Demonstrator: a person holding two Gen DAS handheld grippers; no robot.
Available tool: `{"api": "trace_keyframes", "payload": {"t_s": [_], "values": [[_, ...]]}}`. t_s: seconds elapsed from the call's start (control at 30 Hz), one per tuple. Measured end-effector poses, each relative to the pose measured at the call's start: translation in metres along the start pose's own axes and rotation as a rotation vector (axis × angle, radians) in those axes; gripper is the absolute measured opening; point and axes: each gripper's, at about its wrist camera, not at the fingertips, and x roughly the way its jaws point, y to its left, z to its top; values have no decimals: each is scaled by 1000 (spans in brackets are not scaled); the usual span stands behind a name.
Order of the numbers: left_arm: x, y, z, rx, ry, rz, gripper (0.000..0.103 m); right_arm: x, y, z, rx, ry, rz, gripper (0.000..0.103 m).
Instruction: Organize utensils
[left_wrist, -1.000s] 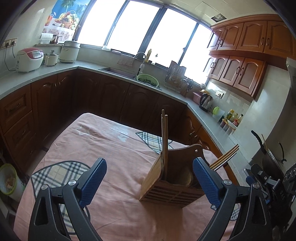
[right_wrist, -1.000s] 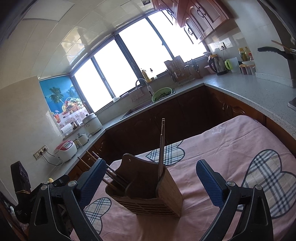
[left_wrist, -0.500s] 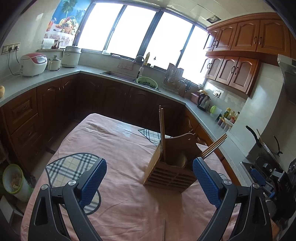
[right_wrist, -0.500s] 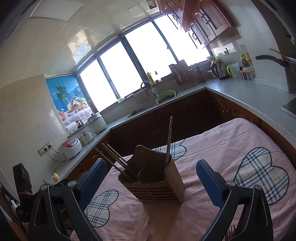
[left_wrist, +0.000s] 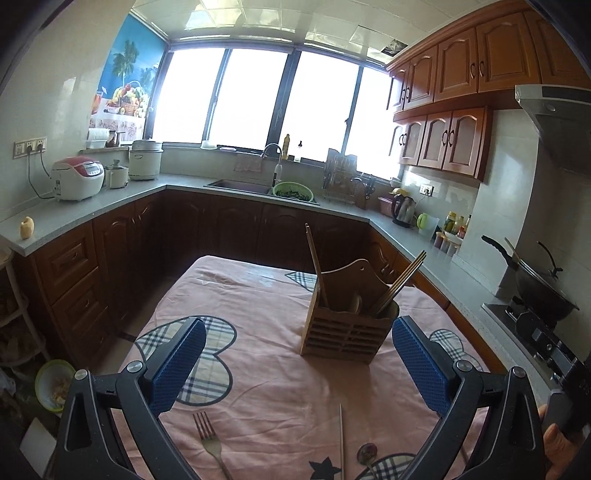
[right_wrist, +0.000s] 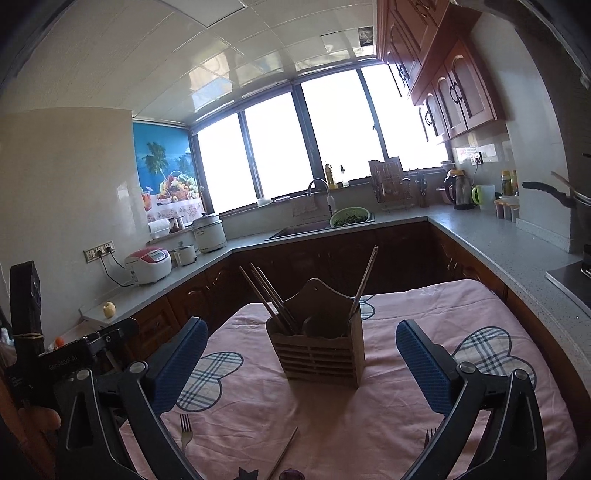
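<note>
A slatted wooden utensil holder (left_wrist: 347, 332) (right_wrist: 319, 350) stands on the pink tablecloth with several chopsticks (left_wrist: 400, 282) (right_wrist: 269, 295) leaning out of it. Nearer to me on the cloth lie a fork (left_wrist: 210, 441) (right_wrist: 184, 435), a single chopstick (left_wrist: 341, 439) (right_wrist: 284, 456) and a spoon (left_wrist: 366, 453). A second fork's tines (right_wrist: 430, 435) show by the right finger in the right wrist view. My left gripper (left_wrist: 297, 363) is still opening, wide, with nothing between its blue pads. My right gripper (right_wrist: 299, 363) is open and empty too. Both hang short of the holder.
The table (left_wrist: 258, 295) (right_wrist: 461, 295) sits inside a U-shaped counter (left_wrist: 110, 199) with a sink (left_wrist: 240, 184), rice cookers (left_wrist: 77, 177), kettle (left_wrist: 402, 208) and a stove with a wok (left_wrist: 543, 291). A bowl (left_wrist: 53, 384) stands on the floor at left. A hand (left_wrist: 554, 450) holds the other gripper.
Both grippers have drawn back from the holder, which now looks smaller and farther away. The fork, loose chopstick and spoon on the near cloth have come into view.
</note>
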Motion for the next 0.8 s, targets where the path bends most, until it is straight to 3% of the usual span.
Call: {"api": "trace_keyframes", "payload": {"t_s": [0.23, 0.53, 0.8], "values": [[-29, -6, -20, 40, 7, 7, 102, -33, 12, -18, -43, -3, -26, 103], [-53, -4, -63, 75, 41, 76, 102, -58, 23, -60, -94, 5, -81, 103], [-68, 0, -98, 55, -26, 160, 102, -71, 22, -107, -114, -52, -132, 103]]}}
